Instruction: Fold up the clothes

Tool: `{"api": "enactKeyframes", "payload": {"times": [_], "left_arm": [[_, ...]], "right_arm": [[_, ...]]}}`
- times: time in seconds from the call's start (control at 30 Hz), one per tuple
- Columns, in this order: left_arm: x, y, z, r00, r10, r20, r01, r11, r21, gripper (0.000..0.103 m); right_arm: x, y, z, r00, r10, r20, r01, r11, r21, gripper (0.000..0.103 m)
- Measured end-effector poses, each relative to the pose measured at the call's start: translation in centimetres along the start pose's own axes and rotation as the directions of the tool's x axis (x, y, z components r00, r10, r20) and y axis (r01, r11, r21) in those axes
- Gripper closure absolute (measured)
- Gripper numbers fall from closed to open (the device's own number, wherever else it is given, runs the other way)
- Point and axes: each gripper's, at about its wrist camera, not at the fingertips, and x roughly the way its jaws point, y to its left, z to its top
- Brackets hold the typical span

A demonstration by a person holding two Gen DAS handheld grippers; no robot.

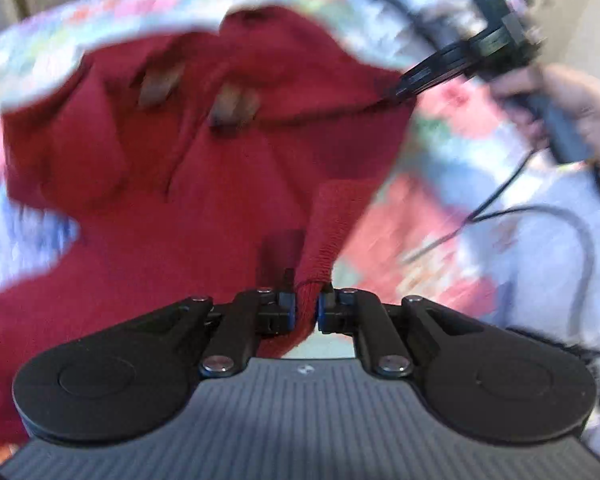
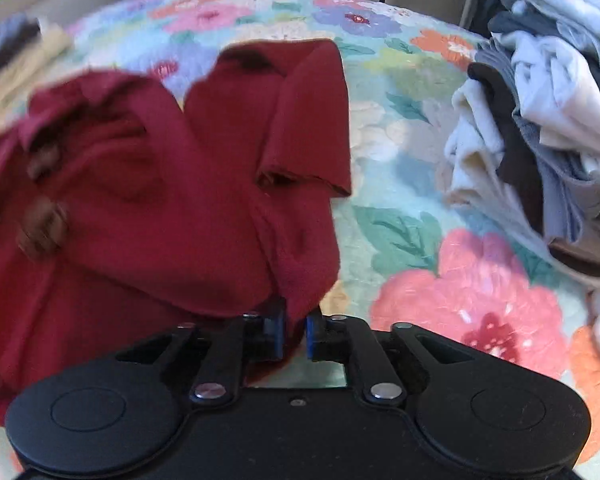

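The red knit garment (image 1: 148, 184) fills the left and centre of both views, lifted and spread over the floral bedspread (image 2: 420, 216), crumpled, with what look like brown buttons and a short sleeve turned toward the upper middle of the right view. The left hand-held gripper (image 1: 307, 312) is clenched on a ribbed edge at lower centre; the right hand-held gripper (image 2: 295, 336) likewise pinches a red fold. Motion blur suggests the garment is mid-carry, so the step in hand looks like spreading or folding over; next calls for laying it flat. A pile of clothes (image 2: 540, 128) sits at right.
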Motion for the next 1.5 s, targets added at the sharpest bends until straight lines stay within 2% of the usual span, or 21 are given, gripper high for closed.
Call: {"api": "enactKeyframes", "payload": {"times": [0.07,0.17,0.27,0.33,0.4,0.43,0.53,0.57,0.67,0.77,0.9,1.03,1.13,1.17,1.2,1.27,1.33,1.4,1.43,1.47,1.5], "left_arm": [[-0.6,0.6,0.0,1.0,-0.007,0.02,0.007,1.0,-0.011,0.093],[-2.8,0.4,0.5,0.996,0.035,0.082,-0.039,0.998,0.044,0.092],[-5.4,1.0,0.2,0.984,0.052,0.173,-0.063,0.996,0.058,0.077],[-6.5,1.7,-0.4,0.975,0.096,0.201,-0.102,0.995,0.02,0.062],[-7.0,2.6,-0.7,0.966,0.144,0.213,-0.143,0.99,-0.019,0.062],[-7.2,3.1,-0.9,0.961,0.167,0.22,-0.162,0.986,-0.039,0.062],[-7.9,4.3,-1.6,0.951,0.207,0.231,-0.195,0.978,-0.075,0.062],[-8.1,4.5,-1.7,0.95,0.214,0.229,-0.201,0.977,-0.077,0.062],[-8.8,4.7,-1.6,0.94,0.243,0.238,-0.233,0.97,-0.067,0.06],[-9.3,4.9,-1.1,0.927,0.272,0.258,-0.265,0.962,-0.059,0.057],[-9.8,5.7,0.4,0.916,0.308,0.256,-0.315,0.949,-0.016,0.053],[-9.4,6.5,1.8,0.907,0.333,0.259,-0.37,0.923,0.108,0.053],[-8.4,7.2,2.0,0.908,0.323,0.268,-0.371,0.915,0.156,0.053],[-8.1,7.4,2.0,0.908,0.314,0.277,-0.367,0.916,0.165,0.053],[-7.8,7.7,1.9,0.914,0.289,0.286,-0.343,0.926,0.161,0.054],[-7.3,8.5,1.9,0.924,0.234,0.303,-0.287,0.947,0.144,0.054],[-6.2,9.3,2.2,0.923,0.228,0.309,-0.276,0.953,0.124,0.054],[-4.6,10.3,3.0,0.921,0.249,0.299,-0.284,0.955,0.082,0.054],[-3.9,10.9,3.3,0.921,0.25,0.298,-0.278,0.959,0.053,0.055],[-3.5,11.6,3.6,0.922,0.25,0.296,-0.271,0.962,0.032,0.06],[-3.0,12.2,3.8,0.923,0.249,0.293,-0.263,0.965,0.012,0.089]], "right_arm": [[-0.9,-0.1,-0.1,0.998,-0.053,0.031,0.054,0.999,-0.011,0.075],[-2.1,-0.2,0.2,0.993,-0.087,0.083,0.087,0.996,-0.003,0.075],[-3.2,-0.2,0.7,0.984,-0.099,0.146,0.096,0.995,0.027,0.075],[-4.3,0.1,1.0,0.97,-0.12,0.213,0.11,0.992,0.06,0.071],[-5.6,0.4,1.2,0.941,-0.171,0.292,0.148,0.984,0.097,0.053],[-6.1,0.8,1.1,0.923,-0.21,0.322,0.186,0.977,0.103,0.049],[-7.8,1.8,0.9,0.855,-0.323,0.405,0.298,0.946,0.126,0.045],[-8.2,2.0,0.7,0.844,-0.338,0.416,0.316,0.941,0.123,0.042],[-8.1,2.4,0.8,0.865,-0.277,0.419,0.266,0.96,0.086,0.041],[-7.9,2.6,1.1,0.913,-0.122,0.389,0.092,0.991,0.094,0.04],[-8.3,6.2,3.0,0.917,0.014,0.397,0.036,0.992,-0.118,0.04],[-8.8,9.9,5.0,0.914,0.148,0.378,-0.016,0.944,-0.329,0.046],[-9.1,12.7,6.5,0.907,0.243,0.345,-0.053,0.877,-0.477,0.065],[-9.2,13.6,7.0,0.903,0.273,0.331,-0.065,0.849,-0.524,0.082],[-8.5,14.1,7.9,0.911,0.305,0.277,-0.108,0.825,-0.554,0.09],[-7.0,15.3,9.4,0.914,0.34,0.223,-0.153,0.796,-0.586,0.09],[-5.3,16.6,10.5,0.919,0.349,0.185,-0.17,0.772,-0.612,0.085],[-3.5,18.0,11.4,0.929,0.331,0.166,-0.156,0.756,-0.635,0.061],[-2.5,18.6,11.5,0.938,0.307,0.161,-0.131,0.745,-0.654,0.055],[-1.4,19.3,11.8,0.946,0.287,0.149,-0.115,0.729,-0.675,0.048],[-0.4,20.0,12.0,0.954,0.267,0.136,-0.1,0.712,-0.695,0.047]]}}
